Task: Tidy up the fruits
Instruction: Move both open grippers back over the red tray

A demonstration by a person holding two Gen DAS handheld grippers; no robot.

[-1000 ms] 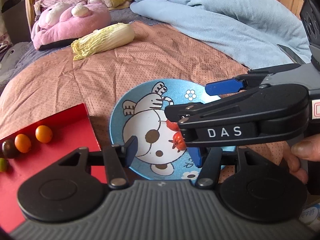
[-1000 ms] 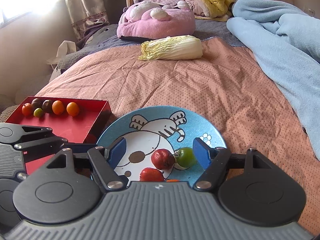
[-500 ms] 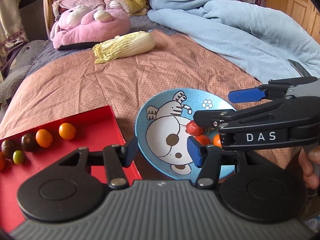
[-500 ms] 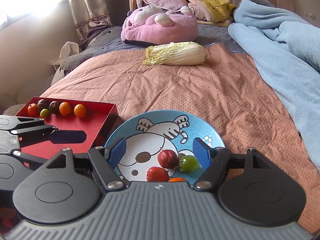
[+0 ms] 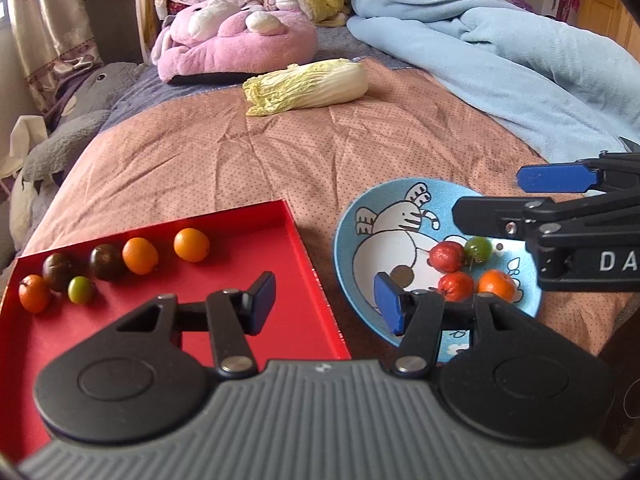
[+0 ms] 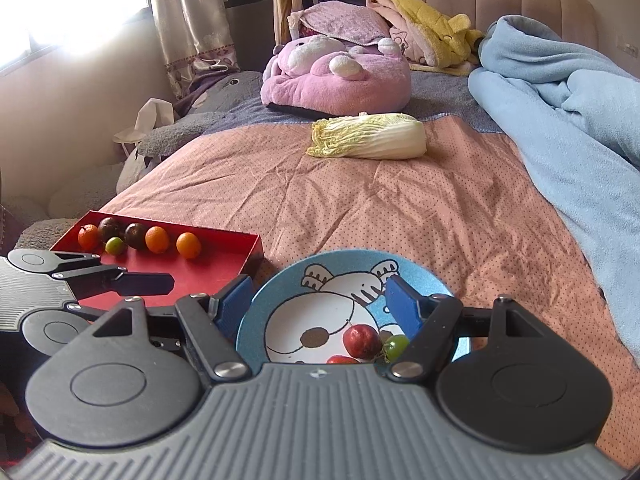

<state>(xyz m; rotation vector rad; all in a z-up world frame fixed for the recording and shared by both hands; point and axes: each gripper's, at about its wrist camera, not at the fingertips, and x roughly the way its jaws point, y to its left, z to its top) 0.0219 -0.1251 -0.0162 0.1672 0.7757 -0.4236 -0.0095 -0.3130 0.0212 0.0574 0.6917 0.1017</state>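
A red tray [image 5: 256,320] on the bed holds several small fruits, among them two orange ones [image 5: 191,244], two dark ones [image 5: 105,261] and a green one [image 5: 79,289]. A blue cartoon plate [image 5: 360,224] to its right holds two red fruits [image 5: 447,256], a green one [image 5: 478,249] and an orange one [image 5: 496,285]. My left gripper [image 5: 326,304] is open and empty, straddling the tray's right edge. My right gripper [image 6: 318,300] is open and empty over the plate [image 6: 276,300]; it shows at the right of the left wrist view [image 5: 560,200].
A napa cabbage [image 5: 308,86] lies farther back on the pink bedspread. A pink plush toy [image 5: 236,46] sits behind it. A light blue blanket [image 5: 500,64] is heaped along the right side. The tray also shows in the right wrist view [image 6: 224,256].
My left gripper has swung left, from over the plate to the tray's right edge. My right gripper has drawn back and risen a little over the plate. No fruit has moved.
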